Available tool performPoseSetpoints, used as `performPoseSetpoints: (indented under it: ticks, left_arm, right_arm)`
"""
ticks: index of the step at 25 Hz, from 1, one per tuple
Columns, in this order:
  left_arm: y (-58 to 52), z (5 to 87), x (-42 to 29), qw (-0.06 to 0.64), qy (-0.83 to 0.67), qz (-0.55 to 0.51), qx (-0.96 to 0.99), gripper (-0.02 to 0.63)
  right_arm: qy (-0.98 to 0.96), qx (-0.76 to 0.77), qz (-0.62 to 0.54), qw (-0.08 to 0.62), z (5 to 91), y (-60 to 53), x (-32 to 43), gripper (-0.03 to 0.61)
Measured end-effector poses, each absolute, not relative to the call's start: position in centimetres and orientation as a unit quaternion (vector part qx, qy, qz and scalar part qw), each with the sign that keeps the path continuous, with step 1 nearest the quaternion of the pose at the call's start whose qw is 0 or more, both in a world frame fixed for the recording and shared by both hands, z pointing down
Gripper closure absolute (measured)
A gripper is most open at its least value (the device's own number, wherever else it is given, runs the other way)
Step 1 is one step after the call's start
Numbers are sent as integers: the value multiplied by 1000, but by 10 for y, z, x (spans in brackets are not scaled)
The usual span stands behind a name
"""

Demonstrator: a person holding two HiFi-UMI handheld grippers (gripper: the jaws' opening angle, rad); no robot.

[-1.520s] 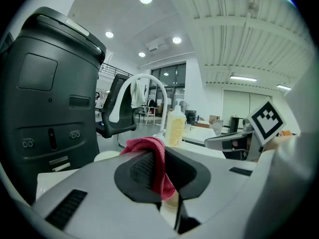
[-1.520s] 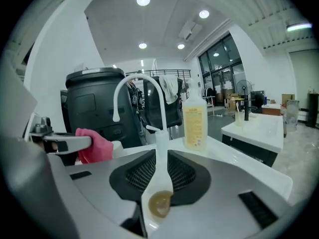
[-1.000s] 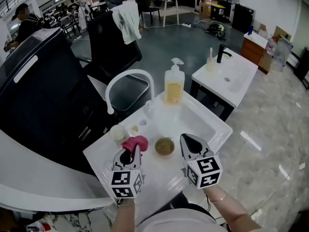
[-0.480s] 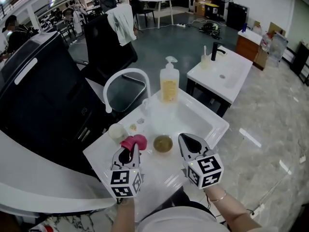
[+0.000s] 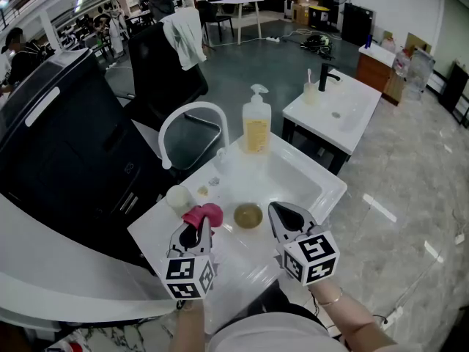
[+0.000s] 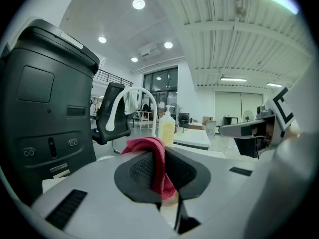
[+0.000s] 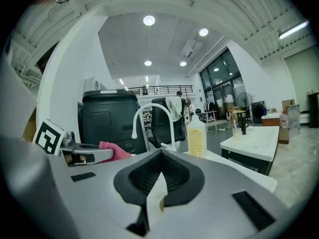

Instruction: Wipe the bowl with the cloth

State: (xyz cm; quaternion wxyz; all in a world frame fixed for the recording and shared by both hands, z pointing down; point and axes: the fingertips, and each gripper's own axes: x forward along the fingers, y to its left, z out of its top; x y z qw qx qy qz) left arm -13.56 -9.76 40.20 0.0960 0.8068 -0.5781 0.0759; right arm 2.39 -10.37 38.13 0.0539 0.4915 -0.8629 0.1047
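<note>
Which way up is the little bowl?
Upright. In the head view the bowl shows its round rim and brownish inside facing up.

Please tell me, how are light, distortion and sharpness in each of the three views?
Head view: wide-angle bending toward the edges, light streaks reflected on the floor, scene sharp. Left gripper view: fisheye circle with black corners, the ceiling lamp blown out, the close cloth slightly soft. Right gripper view: same black-cornered fisheye, bright ceiling lamps.
</note>
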Motion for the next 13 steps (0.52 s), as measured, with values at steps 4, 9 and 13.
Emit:
performPoseSetpoints:
  ticks: [4,9,13]
  left_arm:
    - [-92,402,-137,98,-576,74,808,566]
    - [-84,402,-139,100,-574,72,809,566]
    - [-77,400,-140,97,-573,70,811,566]
  right_arm:
    - [-863,491,108,52,383,-97,23,574]
    - [-863,490,118,48,383,-87,22,574]
    - [-862,489,125,45,384,-79,21,574]
